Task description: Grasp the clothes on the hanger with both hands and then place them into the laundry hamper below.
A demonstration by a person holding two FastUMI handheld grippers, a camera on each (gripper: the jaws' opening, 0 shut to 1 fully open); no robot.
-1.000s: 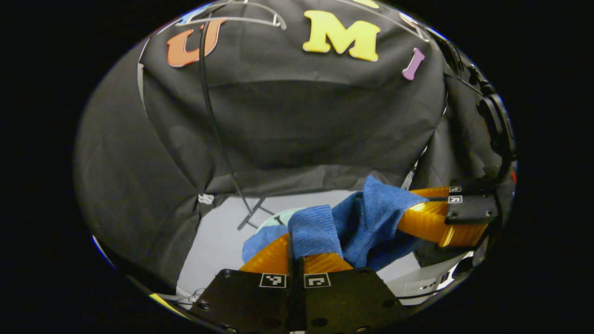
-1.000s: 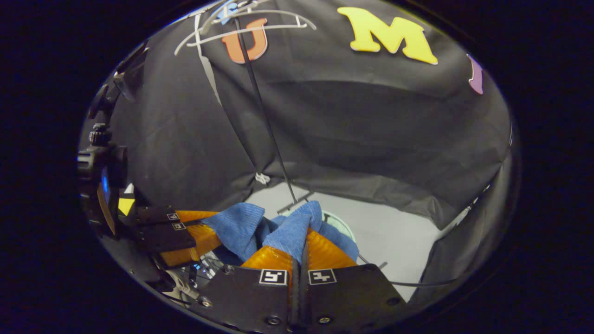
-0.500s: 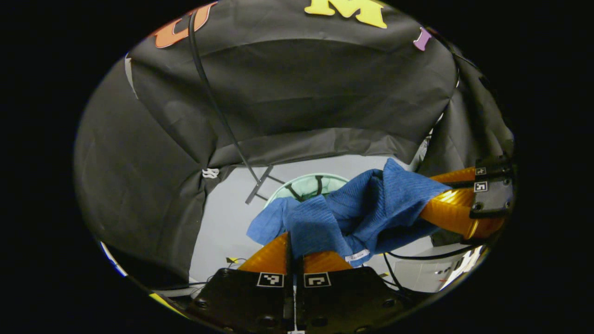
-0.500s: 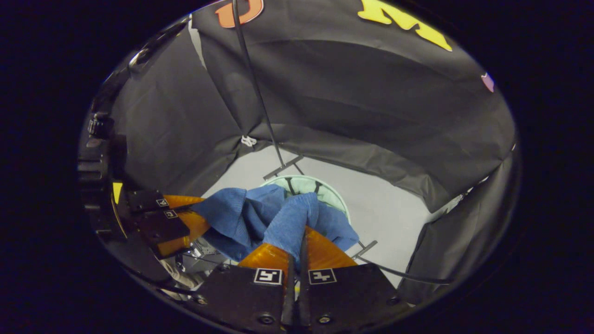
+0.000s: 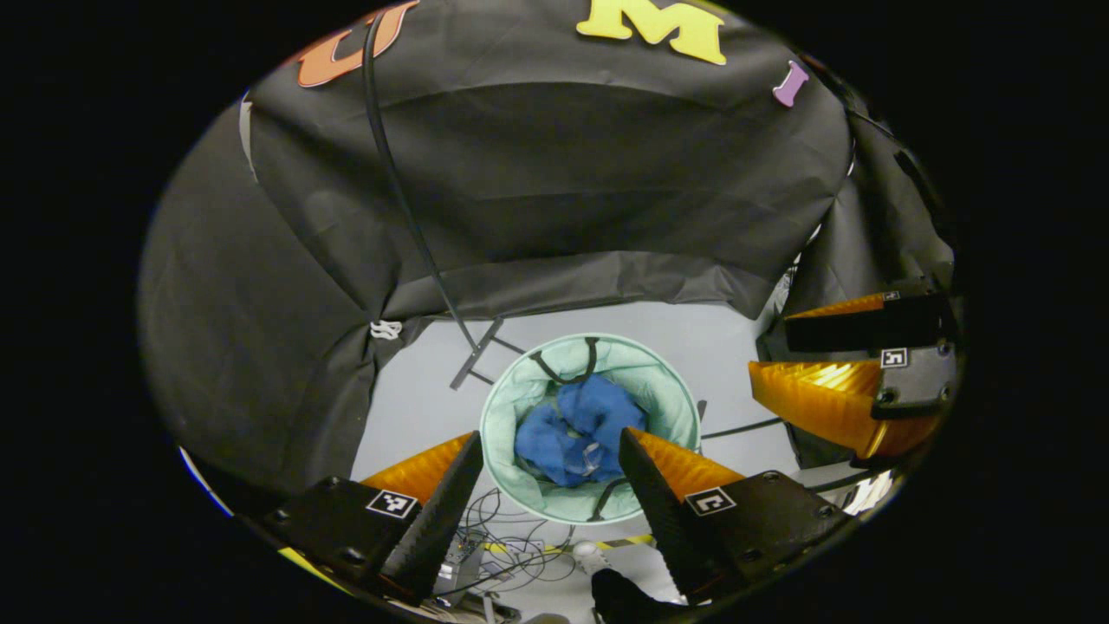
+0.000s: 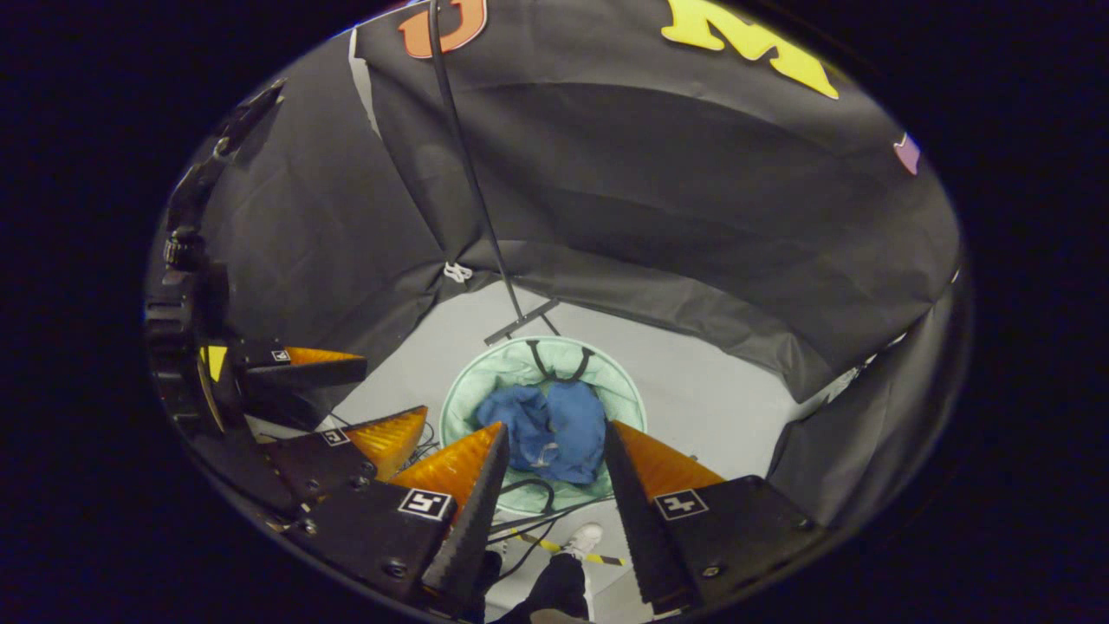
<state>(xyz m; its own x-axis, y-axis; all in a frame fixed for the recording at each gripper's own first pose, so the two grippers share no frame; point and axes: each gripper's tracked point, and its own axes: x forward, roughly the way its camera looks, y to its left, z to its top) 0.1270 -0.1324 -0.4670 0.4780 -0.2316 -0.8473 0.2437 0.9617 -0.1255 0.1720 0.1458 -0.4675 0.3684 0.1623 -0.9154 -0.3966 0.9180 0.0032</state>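
Now both grippers had let go. Half a sec before, each was clamped on the blue clothes, held up betw. them above the hamper; in the current frames the blue clothes point(image 5: 574, 430) lay bunched inside the pale green laundry hamper point(image 5: 503, 407), on the grey floor point(image 5: 416, 407).

Left gripper view: left gripper point(image 5: 549, 468) had its fingers spread wide, nothing betw. them, hamper mouth framed in the gap at approx 6 o'clock of the view. Right gripper point(image 5: 767, 356) sat at 3 o'clock, also parted, upper finger dark and lower one orange, well apart from the garment. Thin black stand pole point(image 5: 407, 217) ran from 11 o'clock down to its foot just beside the hamper rim.

Right gripper view: right gripper point(image 6: 548, 455) wide apart, empty, w/ the clothes point(image 6: 549, 431) visible in the hamper point(image 6: 624, 394) past the fingertips. Left gripper point(image 6: 394, 392) at 9 o'clock, fingers parted too. Pole point(image 6: 472, 182) came down from 12 o'clock. A person's dark trouser leg and white shoe point(image 6: 583, 539) showed at 6 o'clock, near loose cables point(image 6: 520, 520) on the floor.

Vs. 0.5 s ago: cloth gone from both sets of fingers, all in the hamper.
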